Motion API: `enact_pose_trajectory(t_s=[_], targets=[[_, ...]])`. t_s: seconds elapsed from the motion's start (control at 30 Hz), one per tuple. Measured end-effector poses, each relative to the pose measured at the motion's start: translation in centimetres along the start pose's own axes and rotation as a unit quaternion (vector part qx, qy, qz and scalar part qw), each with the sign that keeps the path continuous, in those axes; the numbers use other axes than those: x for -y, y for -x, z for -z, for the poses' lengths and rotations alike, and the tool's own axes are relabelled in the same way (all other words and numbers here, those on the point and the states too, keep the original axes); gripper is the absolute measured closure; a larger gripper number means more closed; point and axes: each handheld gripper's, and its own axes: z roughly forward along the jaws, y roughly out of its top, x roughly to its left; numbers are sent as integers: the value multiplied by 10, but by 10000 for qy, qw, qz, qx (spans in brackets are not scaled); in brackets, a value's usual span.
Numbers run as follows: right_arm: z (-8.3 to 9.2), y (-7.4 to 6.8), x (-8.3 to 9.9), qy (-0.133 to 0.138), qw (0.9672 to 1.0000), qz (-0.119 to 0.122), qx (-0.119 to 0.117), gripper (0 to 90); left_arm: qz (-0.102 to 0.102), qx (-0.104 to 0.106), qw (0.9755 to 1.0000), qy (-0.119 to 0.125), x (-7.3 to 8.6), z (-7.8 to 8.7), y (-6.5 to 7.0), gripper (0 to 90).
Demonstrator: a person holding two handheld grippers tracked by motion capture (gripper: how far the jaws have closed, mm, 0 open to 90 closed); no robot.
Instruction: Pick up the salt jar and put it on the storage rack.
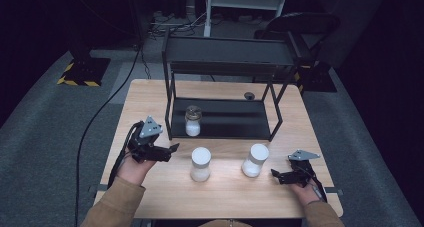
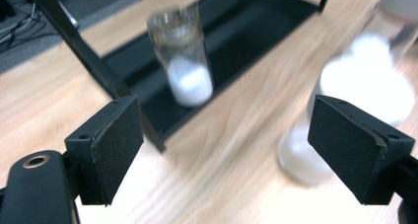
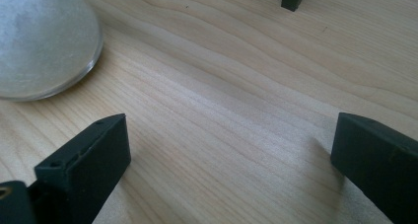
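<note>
Both grippers, left (image 1: 170, 149) at nine o'clock, right (image 1: 276, 175) at four, have fingers spread wide, empty (two capped jars (image 1: 201, 164) between), above the surface (image 1: 150, 94).

Wooden table (image 1: 150, 94) with a black two-tier rack (image 1: 225, 87) sitting toward 12 o'clock. One jar (image 1: 193, 120) with white stuff in it stands on the rack's bottom shelf, left side. Two more white-lidded jars sit in front, one (image 1: 200, 164) dead center, the other (image 1: 255, 160) toward 3. Left gripper (image 1: 172, 148) at 9 o'clock, right gripper (image 1: 276, 174) around 4, both jaws apart, holding nothing
</note>
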Motion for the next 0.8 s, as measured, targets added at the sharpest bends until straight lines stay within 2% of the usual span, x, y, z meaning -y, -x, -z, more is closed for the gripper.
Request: enact_pose_trajectory(t_s=[0.23,0.5,0.73,0.8], targets=[[0,0,0,-1,10000,-10,9,13,202,161,9995,-191,30,-12,-5,127],[0,-1,0,0,10000,-15,13,13,219,156,9987,-425,52,-23,-2,127],[1,-1,0,-2,10000,-18,12,13,355,186,9970,-661,69,-30,-4,126],[1,-1,0,-2,10000,-18,12,13,445,215,9956,-800,74,-36,-7,125]])
